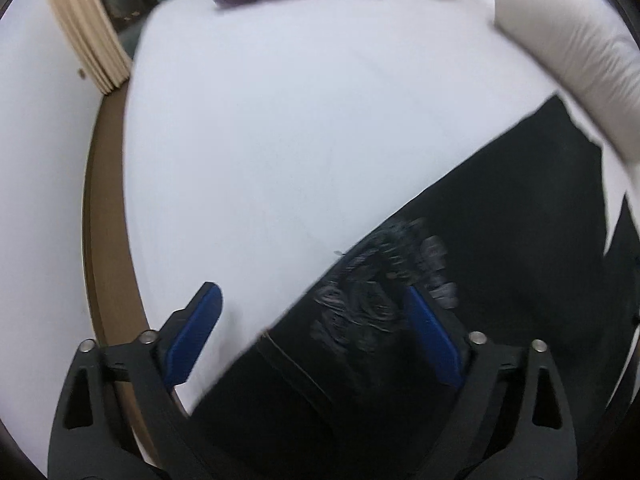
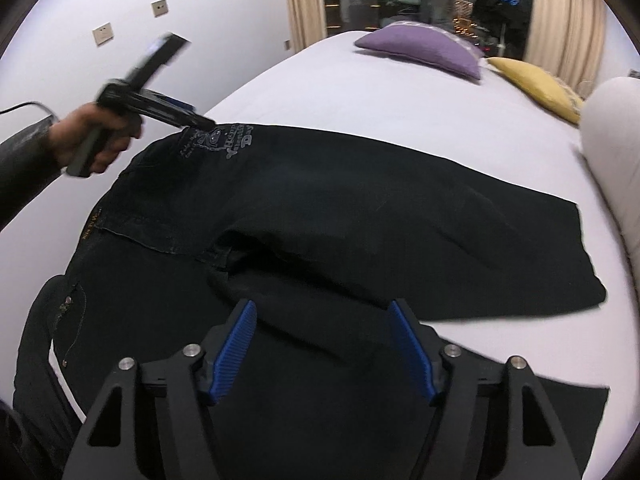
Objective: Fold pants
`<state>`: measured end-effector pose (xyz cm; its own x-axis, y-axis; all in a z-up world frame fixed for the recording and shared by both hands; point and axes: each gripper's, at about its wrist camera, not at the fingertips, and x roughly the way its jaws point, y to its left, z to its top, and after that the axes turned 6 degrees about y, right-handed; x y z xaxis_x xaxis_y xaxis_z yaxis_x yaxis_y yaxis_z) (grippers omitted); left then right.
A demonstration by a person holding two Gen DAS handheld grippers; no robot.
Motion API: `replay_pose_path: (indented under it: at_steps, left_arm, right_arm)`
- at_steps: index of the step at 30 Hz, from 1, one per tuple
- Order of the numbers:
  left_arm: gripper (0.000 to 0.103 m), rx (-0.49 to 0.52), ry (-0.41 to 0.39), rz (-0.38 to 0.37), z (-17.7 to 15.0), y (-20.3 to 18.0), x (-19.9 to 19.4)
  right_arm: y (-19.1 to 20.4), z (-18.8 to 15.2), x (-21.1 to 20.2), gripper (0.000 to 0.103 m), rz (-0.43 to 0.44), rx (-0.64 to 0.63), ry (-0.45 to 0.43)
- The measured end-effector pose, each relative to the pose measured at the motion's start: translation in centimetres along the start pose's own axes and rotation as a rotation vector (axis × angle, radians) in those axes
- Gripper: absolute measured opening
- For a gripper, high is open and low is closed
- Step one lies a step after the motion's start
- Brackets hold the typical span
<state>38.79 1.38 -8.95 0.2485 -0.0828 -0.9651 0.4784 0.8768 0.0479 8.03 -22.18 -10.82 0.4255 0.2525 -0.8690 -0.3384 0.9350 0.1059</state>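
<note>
Black pants (image 2: 320, 208) lie spread on the white bed (image 2: 360, 96), waistband to the left, legs running right. A grey printed logo (image 2: 224, 142) marks the far upper corner by the waist. My left gripper (image 1: 312, 300) is open, just above that printed corner (image 1: 384, 288) at the pants' edge; in the right wrist view it shows held in a hand (image 2: 168, 108). My right gripper (image 2: 322, 320) is open and empty, hovering over the crotch and near leg of the pants.
A purple pillow (image 2: 420, 46) and a yellow pillow (image 2: 536, 84) lie at the far end of the bed. A white bolster (image 2: 612, 152) runs along the right side. The bed's brown left edge (image 1: 104, 216) borders a white wall.
</note>
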Motion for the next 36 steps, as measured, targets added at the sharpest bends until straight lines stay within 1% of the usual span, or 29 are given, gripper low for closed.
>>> replay_pose_path:
  at_steps: [1,3,5,6,8,10,11,13,14,15,19,21,23,25,26,29,30,31,32,34,35,36]
  left_arm:
    - [0.091,0.014,0.020,0.006,0.3,0.5,0.8]
    - [0.091,0.027,0.043,-0.024,0.4,1.2,1.7]
    - [0.084,0.040,0.083,-0.059,0.3,1.8,2.8]
    - [0.080,0.047,0.086,-0.065,0.4,2.0,3.1]
    - [0.068,0.035,0.090,-0.094,0.6,2.5,3.2]
    - [0.035,0.024,0.078,-0.103,0.7,2.6,2.8]
    - [0.031,0.020,0.073,-0.101,0.8,2.7,2.6]
    - [0.015,0.027,0.057,-0.099,0.8,2.6,2.1]
    - [0.014,0.032,0.035,-0.081,0.6,2.4,1.6]
    - [0.010,0.035,0.010,-0.060,0.1,2.1,1.1]
    - [0.007,0.082,-0.131,0.059,-1.6,0.4,-1.4]
    - [0.007,0.108,-0.193,0.094,-2.7,-0.5,-2.6]
    - [0.007,0.118,-0.242,0.106,-3.7,-0.6,-3.3]
    - [0.007,0.113,-0.279,0.102,-4.4,-0.3,-3.7]
    - [0.007,0.111,-0.292,0.101,-5.4,-0.8,-4.1]
    - [0.007,0.120,-0.324,0.105,-5.1,-0.7,-4.4]
    - [0.007,0.121,-0.330,0.103,-5.7,-0.7,-4.2]
    - [0.007,0.120,-0.334,0.098,-5.6,-0.3,-4.1]
    - [0.007,0.119,-0.335,0.096,-5.6,-1.1,-4.2]
    - [0.007,0.111,-0.332,0.092,-5.2,-0.5,-3.9]
    - [0.007,0.105,-0.333,0.094,-5.2,-2.4,-3.8]
    - [0.007,0.100,-0.335,0.092,-5.1,-2.3,-3.9]
  right_arm:
    - [-0.3,0.4,0.3,0.070,0.012,-0.010,0.004]
    - [-0.6,1.2,0.9,0.070,0.030,-0.038,0.010]
    - [-0.8,2.2,1.4,0.068,0.045,-0.068,0.012]
    - [-0.9,2.8,1.7,0.066,0.052,-0.082,0.015]
    - [-0.9,4.4,2.2,0.063,0.058,-0.109,0.013]
    - [-0.6,6.3,2.4,0.062,0.063,-0.141,-0.002]
    - [-0.4,7.4,2.5,0.062,0.068,-0.154,-0.011]
    - [0.1,9.9,2.9,0.062,0.094,-0.184,-0.017]
    - [0.5,11.0,3.3,0.062,0.096,-0.207,-0.017]
    - [1.1,12.5,3.7,0.062,0.084,-0.247,-0.018]
    - [2.2,17.1,5.8,0.062,0.075,-0.350,0.005]
    - [2.5,18.6,6.9,0.062,0.066,-0.397,0.009]
    - [3.0,19.4,8.0,0.062,0.052,-0.450,0.024]
    - [3.8,20.0,9.5,0.062,0.056,-0.511,0.061]
    - [4.1,20.0,10.1,0.062,0.056,-0.539,0.077]
    - [4.7,20.3,12.2,0.060,0.036,-0.595,0.135]
    - [4.6,20.6,12.7,0.060,0.038,-0.594,0.145]
    - [4.5,20.8,13.2,0.055,0.048,-0.589,0.156]
    - [4.5,21.1,13.8,0.051,0.055,-0.586,0.167]
    - [4.7,21.2,14.4,0.010,0.052,-0.595,0.190]
    - [4.7,21.1,14.5,0.010,0.047,-0.595,0.204]
    - [4.6,21.2,14.2,0.009,0.054,-0.587,0.203]
